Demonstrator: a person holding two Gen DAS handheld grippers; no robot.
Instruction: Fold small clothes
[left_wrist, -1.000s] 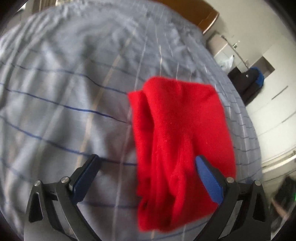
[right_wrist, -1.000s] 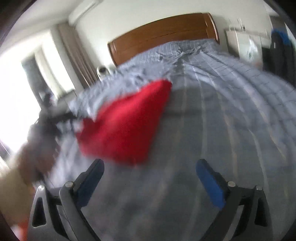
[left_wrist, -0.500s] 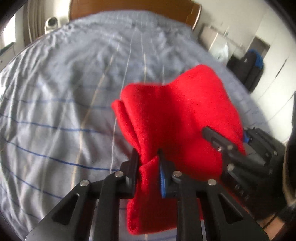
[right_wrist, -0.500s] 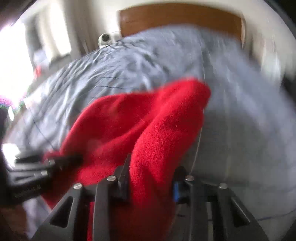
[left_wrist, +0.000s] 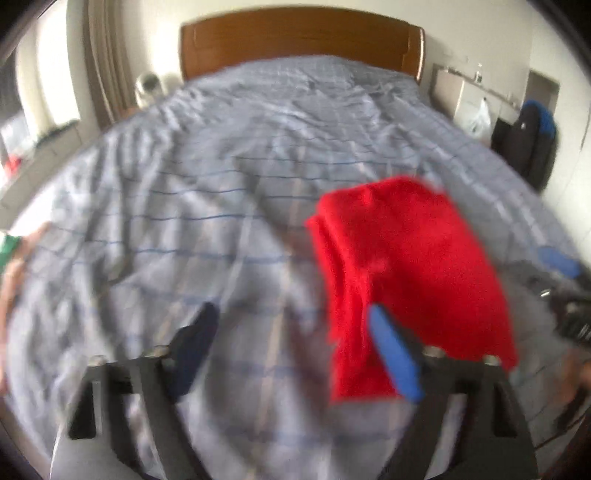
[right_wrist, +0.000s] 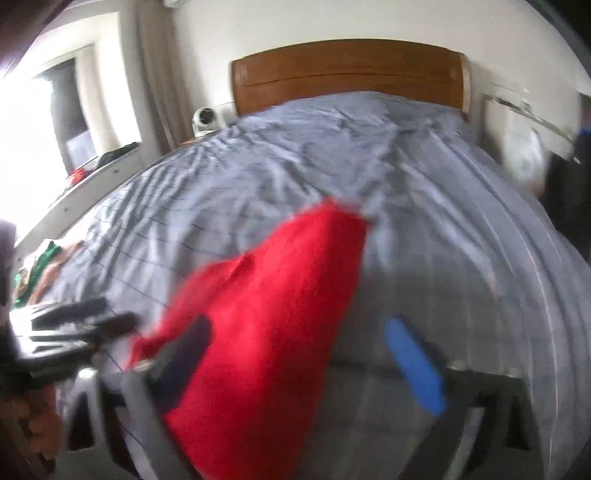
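Note:
A folded red garment (left_wrist: 410, 273) lies on the grey-blue checked bed cover (left_wrist: 221, 206). In the left wrist view my left gripper (left_wrist: 295, 339) is open and empty, its right finger (left_wrist: 395, 354) over the garment's near left edge. In the right wrist view the red garment (right_wrist: 273, 325) fills the lower middle. My right gripper (right_wrist: 299, 362) is open, with the garment's near end between its blurred fingers and free of them. The right gripper also shows at the right edge of the left wrist view (left_wrist: 565, 291).
A wooden headboard (left_wrist: 299, 37) stands at the far end of the bed. A white cabinet (left_wrist: 465, 96) and a dark bag (left_wrist: 532, 136) are at the right. Green and mixed clothes (right_wrist: 40, 266) lie at the bed's left edge. Both views are motion-blurred.
Half a second ago both grippers were shut on the red garment and held it up. Now both are open and drawn back, and the garment lies folded on the bed.

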